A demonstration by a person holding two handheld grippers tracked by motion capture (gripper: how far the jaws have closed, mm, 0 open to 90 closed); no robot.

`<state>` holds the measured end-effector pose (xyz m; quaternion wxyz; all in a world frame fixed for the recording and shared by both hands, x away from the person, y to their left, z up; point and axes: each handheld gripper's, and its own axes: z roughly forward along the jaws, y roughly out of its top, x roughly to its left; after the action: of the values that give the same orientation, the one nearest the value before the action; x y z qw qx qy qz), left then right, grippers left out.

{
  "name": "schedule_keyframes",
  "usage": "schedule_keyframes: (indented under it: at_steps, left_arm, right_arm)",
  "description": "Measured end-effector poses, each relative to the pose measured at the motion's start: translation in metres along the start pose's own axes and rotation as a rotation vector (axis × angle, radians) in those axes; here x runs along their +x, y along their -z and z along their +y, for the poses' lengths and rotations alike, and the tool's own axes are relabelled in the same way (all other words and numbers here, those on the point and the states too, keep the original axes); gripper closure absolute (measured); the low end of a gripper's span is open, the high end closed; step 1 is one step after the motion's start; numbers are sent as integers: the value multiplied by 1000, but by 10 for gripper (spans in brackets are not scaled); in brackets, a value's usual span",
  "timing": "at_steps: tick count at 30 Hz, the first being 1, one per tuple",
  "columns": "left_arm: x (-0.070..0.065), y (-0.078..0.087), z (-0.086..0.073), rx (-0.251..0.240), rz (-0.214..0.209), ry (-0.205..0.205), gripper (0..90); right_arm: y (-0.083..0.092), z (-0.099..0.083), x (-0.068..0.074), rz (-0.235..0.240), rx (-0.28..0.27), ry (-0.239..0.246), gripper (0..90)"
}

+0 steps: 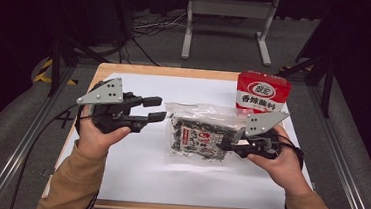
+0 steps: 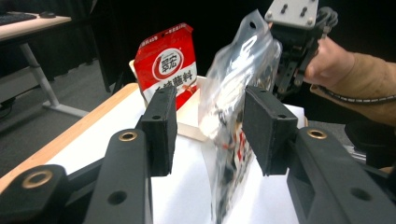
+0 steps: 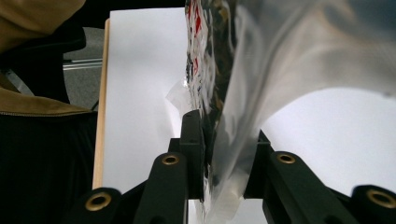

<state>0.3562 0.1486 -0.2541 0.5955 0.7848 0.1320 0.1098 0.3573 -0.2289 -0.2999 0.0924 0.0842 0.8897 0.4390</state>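
Nearest us, our right gripper (image 1: 226, 145) has its jaws pinched on the right edge of the clear bag (image 1: 198, 135), and the right gripper view shows the film squeezed between both pads. Across from it our left gripper (image 1: 162, 109) stands about half open, jaws apart with the bag's other end hanging between them and neither pad pressing it. Further back on the white sheet (image 1: 133, 165), behind the bag, the red packet (image 1: 263, 92) stands upright near the table's (image 1: 107, 68) far edge.

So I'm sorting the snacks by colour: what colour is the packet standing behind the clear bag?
Red packet, white round logo; clearest in the left gripper view.
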Motion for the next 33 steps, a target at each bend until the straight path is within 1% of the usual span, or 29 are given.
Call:
schedule_keyframes:
  at_steps: [6, 7, 8, 12, 13, 16, 17, 18, 20, 23, 25, 26, 28, 33]
  left_arm:
    - [3, -1, -3, 24, 12, 11, 527]
    - [3, -1, -3, 24, 12, 11, 524]
    - [3, -1, -4, 30, 15, 12, 524]
    - [9, -2, -9, 34, 22, 21, 525]
    - [10, -2, -11, 34, 19, 35, 525]
    - [14, -3, -14, 43, 28, 43, 518]
    - [16, -4, -15, 46, 33, 40, 513]
    - [17, -4, -17, 47, 37, 47, 504]
    - [19, -5, -19, 49, 46, 48, 482]
    - [26, -9, -24, 69, 59, 46, 466]
    - [29, -10, -27, 78, 61, 50, 463]
    - [29, -11, -28, 81, 60, 58, 463]
    - [32, -12, -30, 85, 62, 55, 463]
    - [37, -16, -36, 96, 62, 71, 444]
  right_arm:
    - [15, 4, -3, -26, 15, -23, 754]
    - [15, 4, -3, -26, 15, -23, 754]
    - [17, 5, -4, -37, 20, -21, 754]
    - [27, 6, -6, -61, 28, -38, 754]
    - [29, 7, -7, -63, 31, -41, 754]
    - [35, 7, -9, -69, 35, -50, 753]
    - [37, 8, -9, -70, 36, -56, 754]
    - [39, 8, -10, -72, 38, -59, 753]
    - [44, 9, -10, -82, 38, -67, 753]
    - [50, 9, -12, -93, 37, -77, 753]
    - [54, 9, -13, -103, 39, -82, 754]
    - [56, 9, -13, -107, 39, -85, 753]
    - [60, 10, -13, -114, 46, -89, 753]
    - [67, 13, -14, -131, 49, -94, 753]
